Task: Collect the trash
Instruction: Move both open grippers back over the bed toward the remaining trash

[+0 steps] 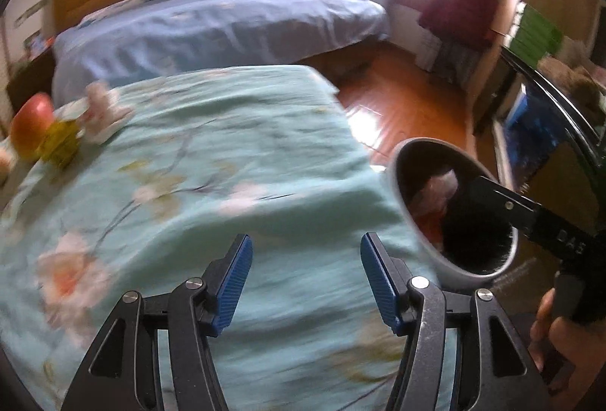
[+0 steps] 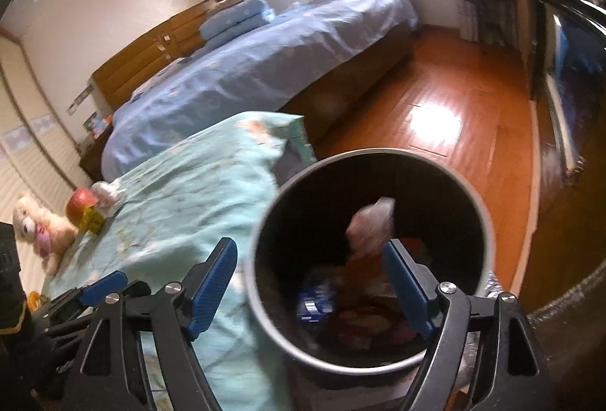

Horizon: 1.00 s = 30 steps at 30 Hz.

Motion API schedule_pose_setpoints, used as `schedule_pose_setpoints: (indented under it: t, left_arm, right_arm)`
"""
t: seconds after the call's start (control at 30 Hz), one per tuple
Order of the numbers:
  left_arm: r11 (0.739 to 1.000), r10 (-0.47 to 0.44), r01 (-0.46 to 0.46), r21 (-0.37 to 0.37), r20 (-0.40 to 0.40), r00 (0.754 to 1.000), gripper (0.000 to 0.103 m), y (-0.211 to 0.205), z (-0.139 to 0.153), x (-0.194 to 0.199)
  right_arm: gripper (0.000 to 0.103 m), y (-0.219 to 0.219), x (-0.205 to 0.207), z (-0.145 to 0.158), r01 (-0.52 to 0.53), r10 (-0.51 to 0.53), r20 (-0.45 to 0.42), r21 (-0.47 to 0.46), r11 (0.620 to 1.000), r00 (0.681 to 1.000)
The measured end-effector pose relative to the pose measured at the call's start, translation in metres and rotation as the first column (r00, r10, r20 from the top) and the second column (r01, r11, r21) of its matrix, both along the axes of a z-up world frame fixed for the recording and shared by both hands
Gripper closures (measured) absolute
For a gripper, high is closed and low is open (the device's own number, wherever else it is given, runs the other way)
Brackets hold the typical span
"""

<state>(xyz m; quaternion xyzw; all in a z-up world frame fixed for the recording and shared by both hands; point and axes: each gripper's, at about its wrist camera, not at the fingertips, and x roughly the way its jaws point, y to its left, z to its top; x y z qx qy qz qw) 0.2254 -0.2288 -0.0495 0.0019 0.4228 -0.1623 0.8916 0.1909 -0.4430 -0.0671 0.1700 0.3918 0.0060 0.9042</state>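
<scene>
A: Item, trash bin (image 2: 369,259): beside the bed's near right edge, wrappers (image 2: 363,316) inside. Why there?
B: Likely within reach. Right gripper (image 2: 310,282) hovers over it, jaws spread, empty.
A: Left gripper (image 1: 305,282)?
B: Over the floral quilt (image 1: 197,165), jaws apart, empty. Crumpled paper (image 1: 102,112) lies at the far left edge.

Stuff inside the trash bin (image 2: 369,165) is a blurry mess, can't tell what's what. Stuffed dog (image 2: 36,229) at the bedspread's (image 2: 181,206) far corner is half cut off.
</scene>
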Motion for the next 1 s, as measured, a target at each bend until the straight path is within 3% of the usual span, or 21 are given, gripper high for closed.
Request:
schedule_pose_setpoints:
  t: [0.4, 1.0]
  left_arm:
    - [0.982, 0.187, -0.187, -0.008, -0.004, 0.982, 0.044, 0.089, 0.002, -0.013]
    - [0.935, 0.355, -0.355, 0.013, -0.003, 0.935, 0.044, 0.164, -0.005, 0.009]
  right_arm:
    - [0.021, 0.095, 0.02, -0.003, -0.192, 0.192, 0.0, -0.002, 0.981, 0.981]
    - [0.016, 0.192, 0.065, -0.005, -0.383, 0.383, -0.006, -0.016, 0.924, 0.924]
